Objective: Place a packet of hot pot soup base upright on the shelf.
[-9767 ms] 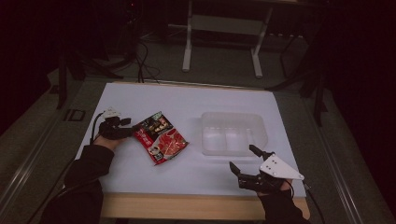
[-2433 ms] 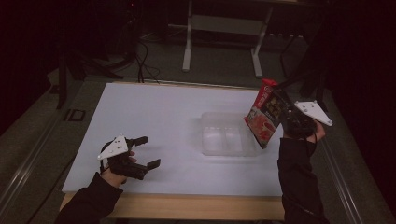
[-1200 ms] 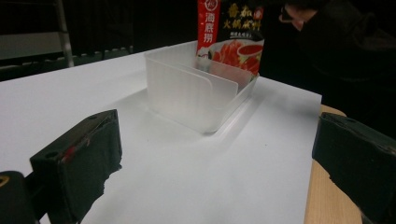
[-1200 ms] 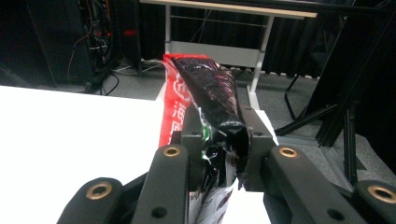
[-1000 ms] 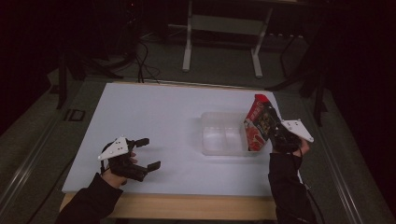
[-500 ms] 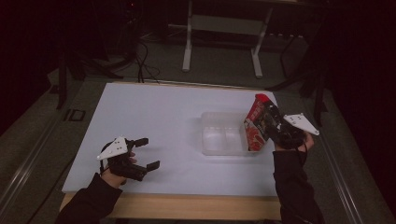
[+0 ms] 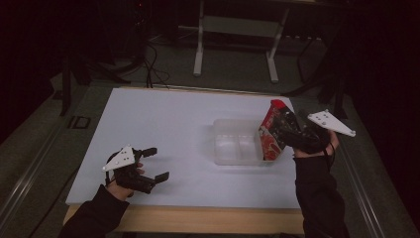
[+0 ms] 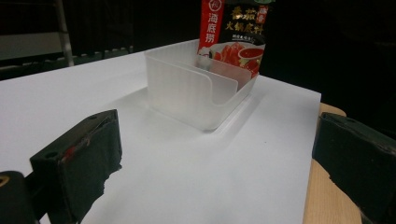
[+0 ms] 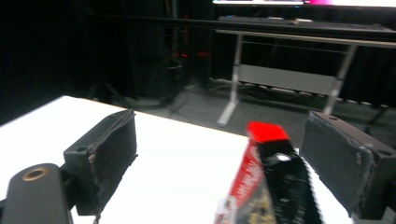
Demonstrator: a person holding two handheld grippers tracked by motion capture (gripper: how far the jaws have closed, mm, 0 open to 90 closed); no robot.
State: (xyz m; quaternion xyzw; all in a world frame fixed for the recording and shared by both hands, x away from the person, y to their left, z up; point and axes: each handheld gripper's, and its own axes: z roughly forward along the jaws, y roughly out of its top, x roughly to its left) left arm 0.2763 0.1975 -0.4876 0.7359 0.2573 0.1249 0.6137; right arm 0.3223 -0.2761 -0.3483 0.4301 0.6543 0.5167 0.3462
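Observation:
A red and black food packet stands upright in the right-hand compartment of a clear plastic container on the white table. My right gripper is at the packet's top, open, with its jaws wide apart on either side. In the right gripper view the packet rises between the jaws, close to the right one, and my right gripper is not clamped on it. My left gripper is open near the table's front left, holding nothing. In the left gripper view it faces the container and the packet.
The white tabletop spreads wide to the left of and behind the container. A wooden front edge borders it. A metal stand and cables lie on the dark floor beyond the table.
The right gripper carried the packet from above the table's right side down into the container, and its jaws now stand apart. The left gripper has stayed still.

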